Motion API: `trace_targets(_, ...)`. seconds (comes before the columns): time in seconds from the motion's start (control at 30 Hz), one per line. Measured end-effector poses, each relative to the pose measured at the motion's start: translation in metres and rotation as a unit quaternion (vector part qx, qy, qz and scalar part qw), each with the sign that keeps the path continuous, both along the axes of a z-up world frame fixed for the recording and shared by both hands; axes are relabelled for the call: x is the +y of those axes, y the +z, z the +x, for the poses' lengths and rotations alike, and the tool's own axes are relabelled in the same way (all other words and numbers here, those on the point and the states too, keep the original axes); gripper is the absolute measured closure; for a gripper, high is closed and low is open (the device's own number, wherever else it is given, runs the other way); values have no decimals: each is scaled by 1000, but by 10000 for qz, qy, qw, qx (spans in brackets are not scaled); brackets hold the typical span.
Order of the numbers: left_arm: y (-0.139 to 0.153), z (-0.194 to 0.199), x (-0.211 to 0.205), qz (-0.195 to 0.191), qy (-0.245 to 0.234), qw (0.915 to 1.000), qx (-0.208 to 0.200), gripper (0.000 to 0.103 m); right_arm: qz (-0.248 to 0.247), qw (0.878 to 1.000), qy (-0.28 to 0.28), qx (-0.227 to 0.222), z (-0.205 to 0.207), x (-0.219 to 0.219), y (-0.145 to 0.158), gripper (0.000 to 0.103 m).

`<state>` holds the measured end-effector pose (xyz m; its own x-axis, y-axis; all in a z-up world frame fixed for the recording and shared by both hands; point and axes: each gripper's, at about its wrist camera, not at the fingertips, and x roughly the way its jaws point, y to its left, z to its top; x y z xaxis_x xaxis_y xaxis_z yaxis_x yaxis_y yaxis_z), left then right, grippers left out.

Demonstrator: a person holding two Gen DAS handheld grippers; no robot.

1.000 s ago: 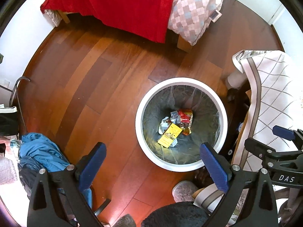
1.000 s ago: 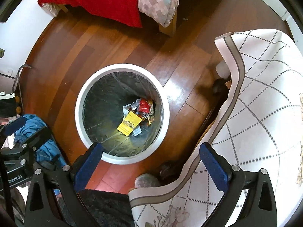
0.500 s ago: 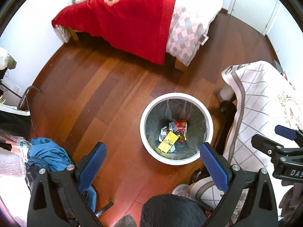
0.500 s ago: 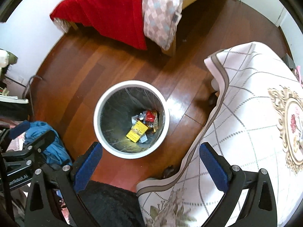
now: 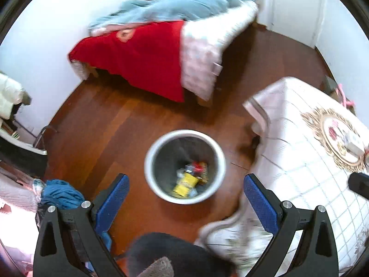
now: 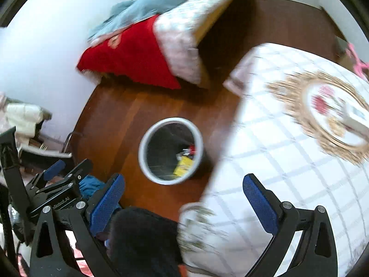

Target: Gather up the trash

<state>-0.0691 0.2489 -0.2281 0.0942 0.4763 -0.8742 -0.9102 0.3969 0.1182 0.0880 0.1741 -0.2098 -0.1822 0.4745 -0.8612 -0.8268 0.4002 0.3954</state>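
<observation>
From the left wrist, we see our left gripper [image 5: 185,199] spread wide and empty above a white trash bin [image 5: 150,159] on the wooden floor [image 5: 110,127], wrappers [image 5: 190,177] inside. From the right wrist, our right gripper [image 6: 183,198] also gapes empty; the bin sits beside a cloth-covered table [image 6: 288,161].

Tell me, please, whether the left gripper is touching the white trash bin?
Apart. In the left wrist view the left gripper hangs open well above the trash bin, whose whole rim shows small on the floor below.
</observation>
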Motion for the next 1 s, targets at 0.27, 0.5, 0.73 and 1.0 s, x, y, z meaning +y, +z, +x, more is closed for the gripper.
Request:
trace_targets(0.27,-66,170,-52,-273,-931,9948,326,2,-862,9777,-1876,-371,177,-116,-26,0)
trace_targets(0.5,-104,267,-68,-172,-1823,9786,944,2,-1412,9267,-3464,-361,346,-179,-66,0)
trace_targets(0.73,-86,322,-75,85,-2803,9536,1096,2,-1518,9167,-3693,163,417,-160,-120,0)
trace_targets(1.0,-66,418,-113,-156,-5147,8510,1029,3,-1628,9335,-3196,30,410,-168,-133,19)
